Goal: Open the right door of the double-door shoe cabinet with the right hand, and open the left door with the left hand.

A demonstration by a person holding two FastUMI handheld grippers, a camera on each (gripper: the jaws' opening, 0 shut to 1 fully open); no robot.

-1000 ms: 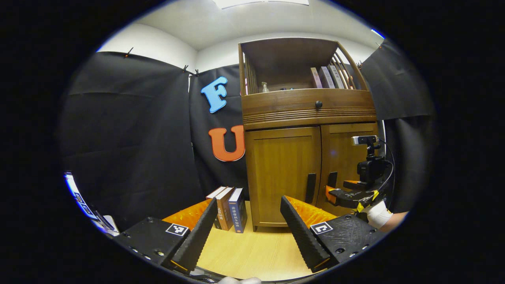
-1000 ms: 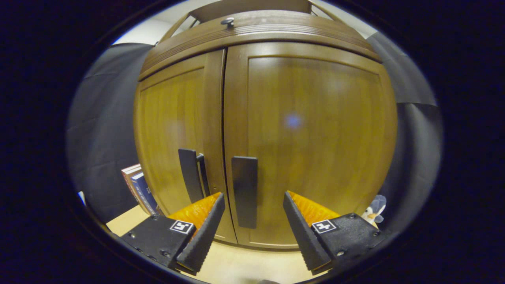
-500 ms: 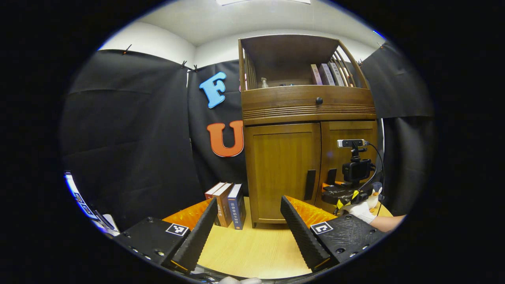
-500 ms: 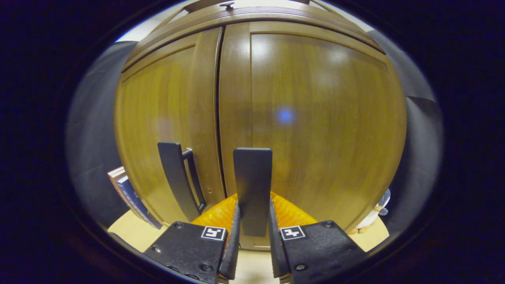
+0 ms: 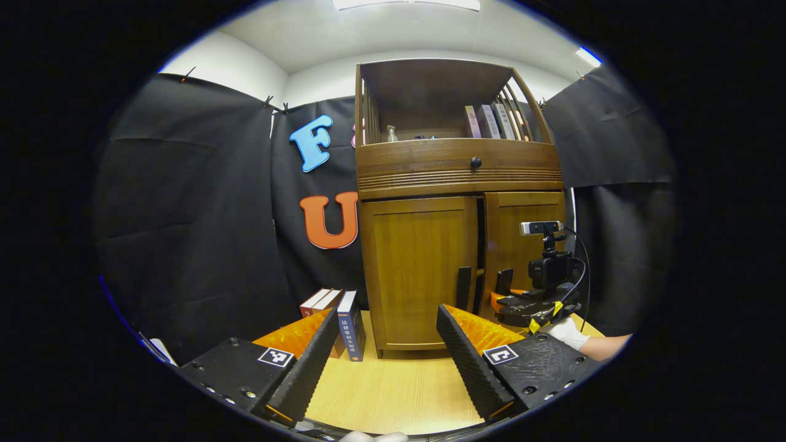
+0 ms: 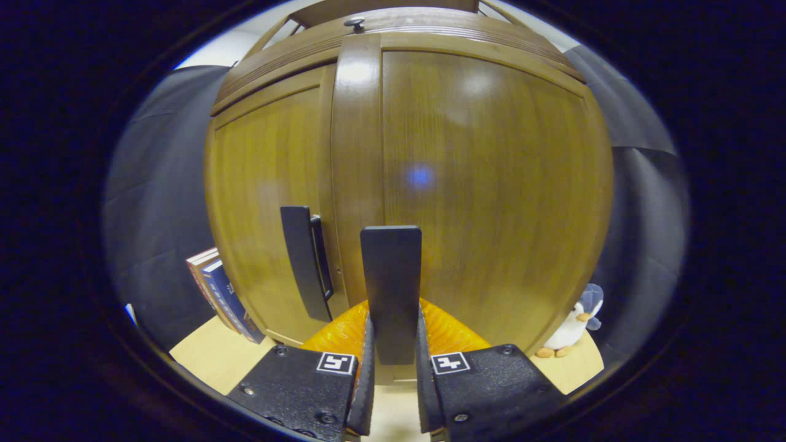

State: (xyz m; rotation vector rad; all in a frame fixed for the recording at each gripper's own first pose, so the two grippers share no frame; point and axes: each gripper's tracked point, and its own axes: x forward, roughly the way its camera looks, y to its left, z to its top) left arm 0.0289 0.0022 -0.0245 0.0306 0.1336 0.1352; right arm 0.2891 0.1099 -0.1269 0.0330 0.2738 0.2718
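- In the right gripper view the right tongs (image 6: 393,393) are clenched on the flat dark right door handle (image 6: 391,288), one ribbed finger pressed against each side of it.
- The right door (image 6: 485,184) has swung a little proud of the left door (image 6: 264,196); its inner edge stands forward, overlapping the seam.
- The left door handle (image 6: 301,258), a dark upright bar, sits just beside the gripped one and is free.
- In the left gripper view the left tongs (image 5: 385,350) are released, fingers spread wide over bare pale wood bench (image 5: 393,393), well apart from the cabinet.
- Open bench lies between those fingers and the shoe cabinet (image 5: 460,184), which stands at the bench's far edge.
- That view also shows a dark gap between the two doors, and the other gripper with a gloved hand (image 5: 565,331) at the right door.
- Upright books (image 5: 338,319) stand near the cabinet's left foot; a small plush penguin (image 6: 571,328) sits by its right corner on the bench.
- Above the doors run a grooved drawer front with a round knob (image 5: 475,162) and an open shelf with slatted sides holding more books.
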